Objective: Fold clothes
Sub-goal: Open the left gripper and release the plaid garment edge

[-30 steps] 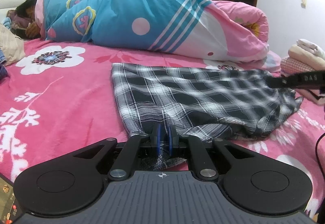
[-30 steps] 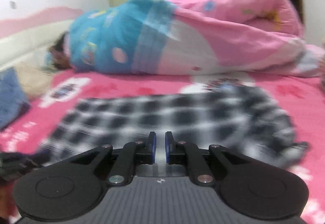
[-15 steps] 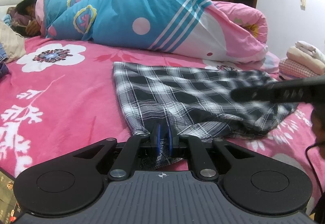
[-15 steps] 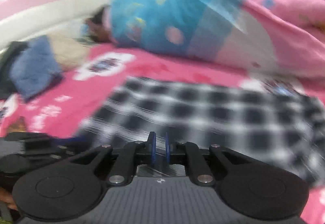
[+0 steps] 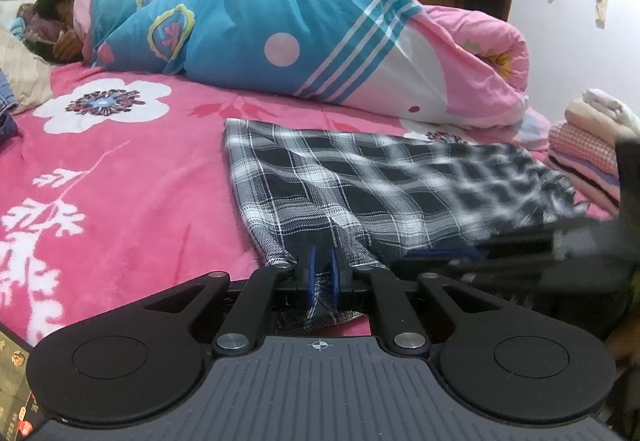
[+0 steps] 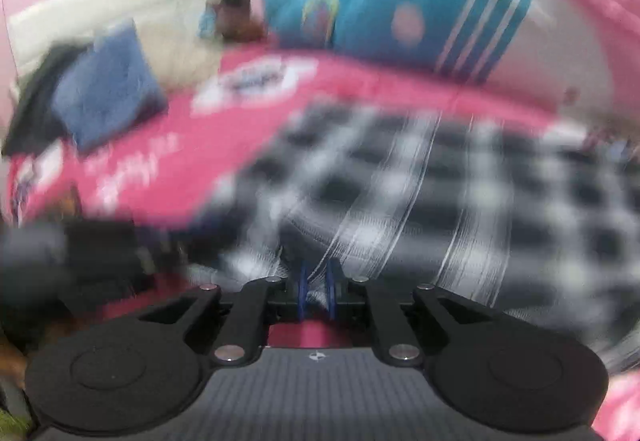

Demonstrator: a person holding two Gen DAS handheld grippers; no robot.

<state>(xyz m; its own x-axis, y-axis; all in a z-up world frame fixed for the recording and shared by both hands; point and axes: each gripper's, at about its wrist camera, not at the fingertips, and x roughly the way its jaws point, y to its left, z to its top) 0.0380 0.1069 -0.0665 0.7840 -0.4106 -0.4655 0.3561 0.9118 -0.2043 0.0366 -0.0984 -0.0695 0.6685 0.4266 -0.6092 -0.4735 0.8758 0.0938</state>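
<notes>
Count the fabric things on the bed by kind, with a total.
Plaid garment: 1
Rolled quilt: 1
Stack of folded clothes: 1
Blue folded item: 1
Total: 4

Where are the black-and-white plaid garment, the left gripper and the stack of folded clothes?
black-and-white plaid garment [image 5: 340, 177]: left wrist view, flat middle.
left gripper [image 5: 322, 275]: left wrist view, between fingertips.
stack of folded clothes [image 5: 588, 137]: left wrist view, pink checked layer.

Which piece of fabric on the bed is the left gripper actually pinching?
The black-and-white plaid garment: its near edge sits between the left gripper fingers.
</notes>
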